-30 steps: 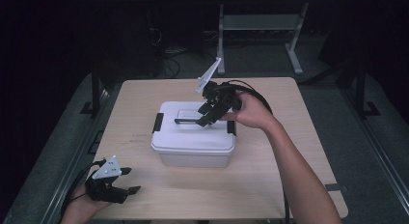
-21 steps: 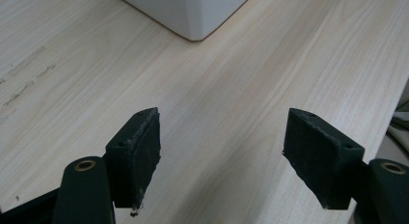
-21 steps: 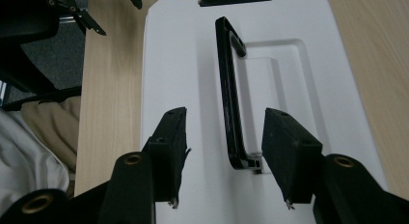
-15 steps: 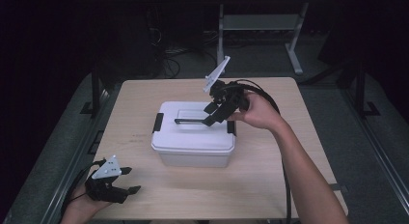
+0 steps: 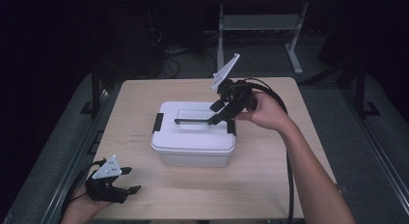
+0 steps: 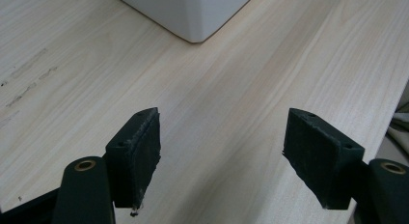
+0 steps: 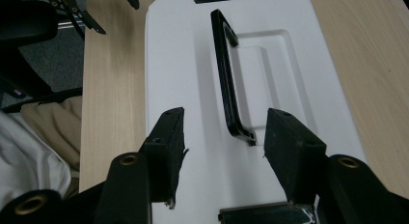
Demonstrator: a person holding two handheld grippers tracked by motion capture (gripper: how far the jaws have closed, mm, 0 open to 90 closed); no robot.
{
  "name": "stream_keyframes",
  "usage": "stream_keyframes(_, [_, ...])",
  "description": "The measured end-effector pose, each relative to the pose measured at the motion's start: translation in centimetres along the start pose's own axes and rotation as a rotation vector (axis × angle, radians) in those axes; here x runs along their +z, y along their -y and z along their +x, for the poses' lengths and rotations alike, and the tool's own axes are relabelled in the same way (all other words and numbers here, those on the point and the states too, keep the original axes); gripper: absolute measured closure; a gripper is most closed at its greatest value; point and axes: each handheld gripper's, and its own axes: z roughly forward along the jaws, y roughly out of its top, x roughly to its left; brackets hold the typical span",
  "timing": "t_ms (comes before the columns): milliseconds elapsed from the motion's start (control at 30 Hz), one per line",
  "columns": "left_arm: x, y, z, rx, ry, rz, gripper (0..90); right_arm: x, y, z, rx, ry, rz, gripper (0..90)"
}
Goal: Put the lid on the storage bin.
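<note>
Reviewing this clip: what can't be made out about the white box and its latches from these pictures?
- White box contents: hidden by its closed lid, high view.
- Near latch: cut off by the bottom edge, right gripper view.
- Box: only a lower corner, cropped by the top edge, left gripper view.

White box [image 5: 193,149] w/ white lid [image 5: 193,132]; black handle [image 5: 193,121] across lid top, black latches at 3 and 9 o'clock ends. In right gripper view lid [image 7: 289,79] is plain white, no pattern; handle [image 7: 226,89] glossy black. Table [image 5: 135,108] is pale wood, light beige w/ fine straight grain; a few faint grey scuff marks toward 9 o'clock in left gripper view [image 6: 29,74]. Right gripper [image 5: 223,113] black, w/ light grey plate on top; black cable. Left gripper [image 5: 126,180] black, same grey plate. Pads [image 6: 140,151] matte black, brass-coloured rivets below. Floor around table looks dark grey, prob. carpet; too dim to say. Pale cloth at 8 o'clock in right gripper view [image 7: 29,161], white and beige.
</note>
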Motion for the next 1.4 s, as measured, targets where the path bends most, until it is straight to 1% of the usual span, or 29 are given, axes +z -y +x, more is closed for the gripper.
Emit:
stream_keyframes(100, [0.0,0.0,0.0,0.006,-0.001,0.003,29.0,-0.2,0.2,0.1,0.002,0.007,0.0,48.2])
stream_keyframes(267, [0.0,0.0,0.0,0.0,-0.002,0.002,29.0,-0.9,0.9,0.3,0.014,0.014,-0.009,46.1])
stream_keyframes(333, [-0.1,0.1,0.0,-0.001,-0.002,0.003,28.9,-1.1,1.3,0.3,0.02,0.015,-0.019,46.0])
stream_keyframes(533, [0.0,0.0,-0.1,0.002,-0.005,0.009,29.0,-1.8,2.6,0.4,0.036,0.022,-0.02,44.7])
stream_keyframes(567, [0.0,0.0,-0.1,0.002,-0.005,0.009,28.9,-1.8,2.6,0.4,0.036,0.022,-0.02,44.7])
stream_keyframes(600, [0.0,0.0,-0.1,0.003,-0.005,0.01,28.9,-2.0,3.0,0.4,0.048,0.026,-0.021,44.4])
stream_keyframes(633, [0.0,0.0,-0.1,0.003,-0.006,0.011,28.9,-2.0,3.0,0.4,0.048,0.026,-0.021,44.4])
stream_keyframes(667, [0.0,0.0,0.0,0.002,-0.007,0.012,28.9,-2.2,3.4,0.5,0.054,0.027,-0.03,44.3])
stream_keyframes(733, [0.0,0.1,0.0,-0.002,-0.005,0.01,28.9,-2.3,3.6,0.5,0.056,0.029,-0.029,44.2])
stream_keyframes(1000, [0.0,0.1,0.0,-0.003,-0.009,0.009,28.9,-3.0,4.9,0.4,0.077,0.055,-0.037,42.5])
stream_keyframes(1267, [0.0,0.2,0.1,-0.003,-0.009,0.01,28.9,-3.5,5.9,0.4,0.101,0.065,-0.034,42.4])
stream_keyframes(1400, [0.0,0.2,0.1,-0.005,-0.011,0.011,28.9,-3.6,6.3,0.4,0.104,0.066,-0.028,42.3])
